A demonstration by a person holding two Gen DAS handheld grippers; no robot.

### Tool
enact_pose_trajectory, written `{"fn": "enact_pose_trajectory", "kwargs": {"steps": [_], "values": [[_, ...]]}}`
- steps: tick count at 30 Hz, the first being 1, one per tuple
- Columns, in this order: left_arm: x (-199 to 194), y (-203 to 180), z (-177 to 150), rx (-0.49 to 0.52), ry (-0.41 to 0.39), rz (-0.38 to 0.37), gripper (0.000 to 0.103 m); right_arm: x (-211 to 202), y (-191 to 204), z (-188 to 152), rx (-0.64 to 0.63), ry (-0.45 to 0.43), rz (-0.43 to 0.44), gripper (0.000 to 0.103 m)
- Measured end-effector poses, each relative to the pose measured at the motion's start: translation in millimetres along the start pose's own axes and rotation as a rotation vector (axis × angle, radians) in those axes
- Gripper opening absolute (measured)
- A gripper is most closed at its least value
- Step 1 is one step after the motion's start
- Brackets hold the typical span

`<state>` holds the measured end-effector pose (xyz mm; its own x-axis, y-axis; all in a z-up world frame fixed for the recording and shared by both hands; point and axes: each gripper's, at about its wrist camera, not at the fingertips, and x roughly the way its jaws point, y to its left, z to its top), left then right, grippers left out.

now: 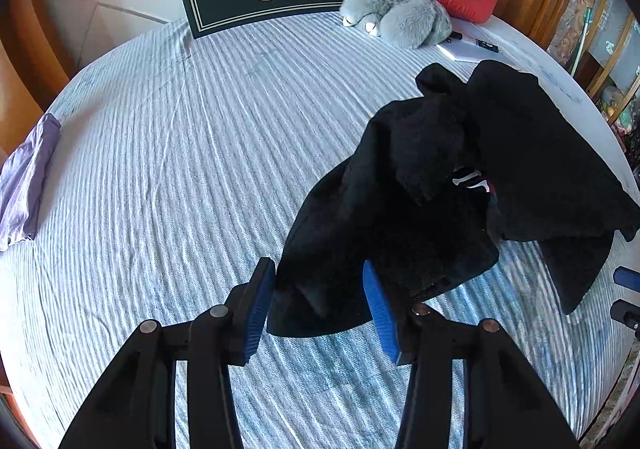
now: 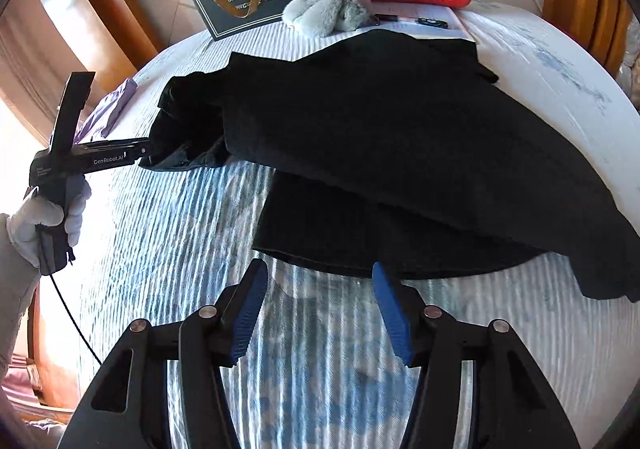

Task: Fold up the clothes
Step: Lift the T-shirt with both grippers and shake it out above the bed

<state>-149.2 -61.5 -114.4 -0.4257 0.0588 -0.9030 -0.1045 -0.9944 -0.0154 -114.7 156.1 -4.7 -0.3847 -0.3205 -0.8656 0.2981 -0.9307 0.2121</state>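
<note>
The black garment [image 2: 400, 137] lay crumpled on the striped tablecloth [image 1: 180, 153], one layer doubled over another, toward the table's right side. The left gripper [image 1: 320, 305] had its jaws spread around a corner, seemingly to grip it. The right gripper [image 2: 320, 313] hovered just short of the hem, jaws spread, empty.

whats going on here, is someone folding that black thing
Yes. A person with a handheld gripper in each hand is working on a black garment that lies rumpled on a round table with a striped cloth. The left gripper is open with a corner of the garment between its fingers, not clamped. The right gripper is open just short of the near hem, holding nothing. No neat fold shows yet. A folded purple cloth sits at the table's edge.
</note>
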Motion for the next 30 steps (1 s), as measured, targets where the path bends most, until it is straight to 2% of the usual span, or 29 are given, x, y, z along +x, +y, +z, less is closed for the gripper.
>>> {"fn": "enact_pose_trajectory", "kwargs": {"steps": [4,7,10,11,12,13,15,16,20,25,28,30], "values": [[4,-9,-4,0.040,0.001,-0.024,0.059,15,15,3,-0.031,0.016,0.001,0.054],[14,-16,-7,0.064,0.018,0.004,0.061,28,24,6,-0.057,0.031,-0.003,0.054],[16,-12,-6,0.027,0.009,-0.006,0.060,45,32,6,-0.095,0.035,-0.042,0.055],[16,-12,-5,0.015,0.010,0.000,0.058,47,36,6,-0.120,0.018,-0.071,0.055],[14,-10,-3,0.005,0.013,-0.001,0.036,48,38,6,-0.145,0.014,-0.113,0.051],[12,-9,-2,-0.005,0.015,-0.003,0.007,50,41,7,-0.170,0.010,-0.154,0.043],[8,-7,1,-0.025,0.020,-0.007,0.007,47,40,10,-0.189,0.015,-0.201,0.006],[3,-3,1,-0.042,0.011,-0.018,0.007,38,33,13,-0.166,0.002,-0.199,0.006],[-45,6,7,-0.051,-0.092,-0.031,0.006,-31,-3,22,-0.107,-0.135,-0.285,0.006],[-126,12,18,-0.007,-0.219,-0.053,0.006,-161,-74,21,0.034,-0.358,-0.460,0.006],[-153,10,17,0.032,-0.236,-0.035,0.007,-236,-116,1,0.164,-0.481,-0.563,0.006],[-154,8,10,0.047,-0.220,-0.045,0.007,-270,-143,-17,0.249,-0.532,-0.610,0.006]]}}
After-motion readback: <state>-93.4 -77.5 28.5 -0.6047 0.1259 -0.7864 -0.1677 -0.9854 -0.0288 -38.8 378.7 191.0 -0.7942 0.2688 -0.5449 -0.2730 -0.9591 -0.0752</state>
